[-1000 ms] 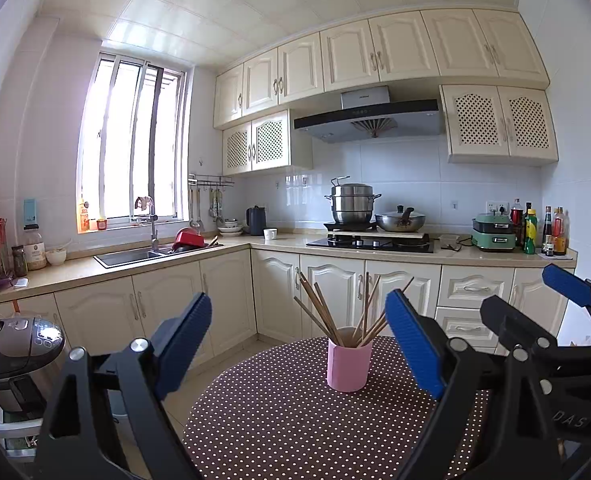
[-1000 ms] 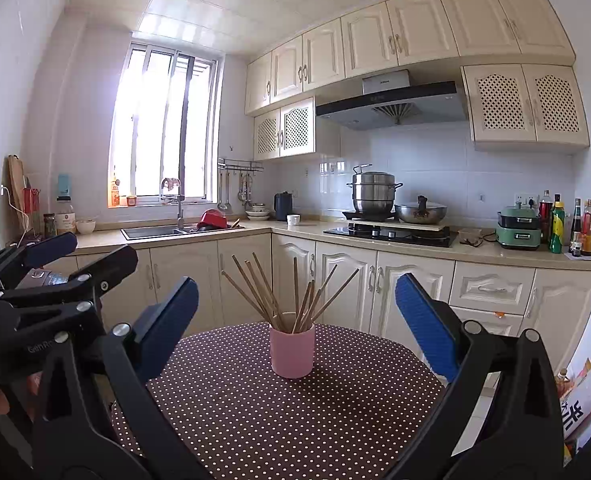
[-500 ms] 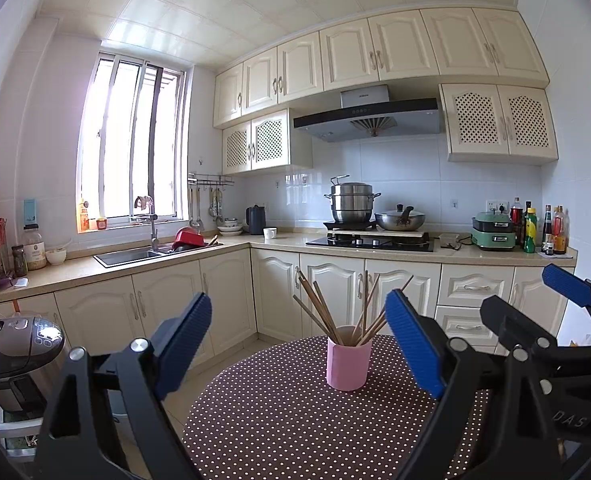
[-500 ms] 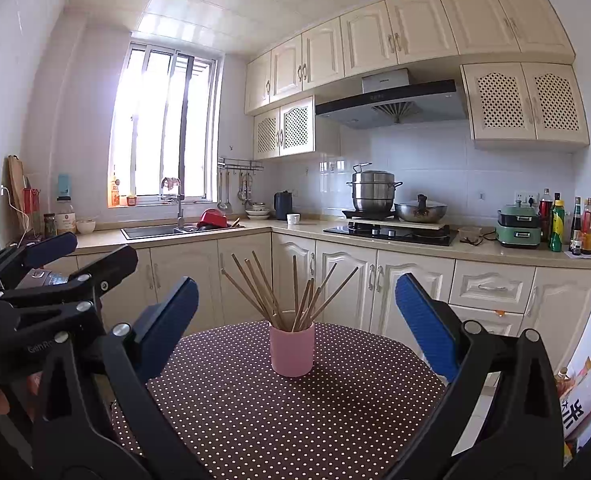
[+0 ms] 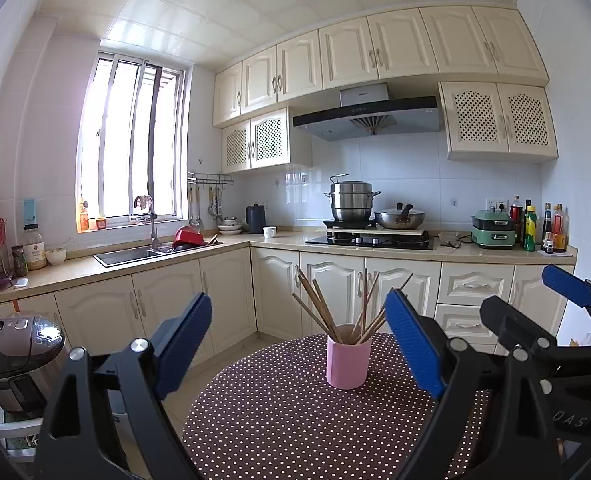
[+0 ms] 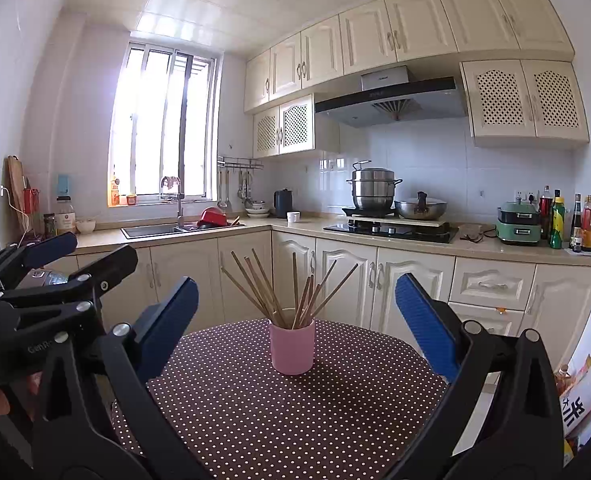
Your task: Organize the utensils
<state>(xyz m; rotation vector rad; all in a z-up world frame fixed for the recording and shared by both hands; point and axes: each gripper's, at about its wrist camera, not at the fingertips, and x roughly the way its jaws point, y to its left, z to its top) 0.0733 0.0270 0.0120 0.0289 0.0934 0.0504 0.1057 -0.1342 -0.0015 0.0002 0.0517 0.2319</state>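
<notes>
Almost nothing has moved since the earlier frames: both grippers hang in the same places over the bench (image 6: 295,420), the view only drifting a touch. The left gripper (image 5: 295,344) and right gripper (image 6: 295,324) both have jaws spread wide and empty. The cup (image 6: 292,346) stands upright ahead, framed between the right jaws and toward the right-hand jaw of the left pair, with the chopsticks (image 6: 279,292) fanned inside it. No loose utensils show, so the task looks finished or nearly so.

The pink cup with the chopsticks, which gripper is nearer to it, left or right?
Roughly equal. The pink cup sits centred before the right gripper; the left gripper has it off toward its right finger.
</notes>
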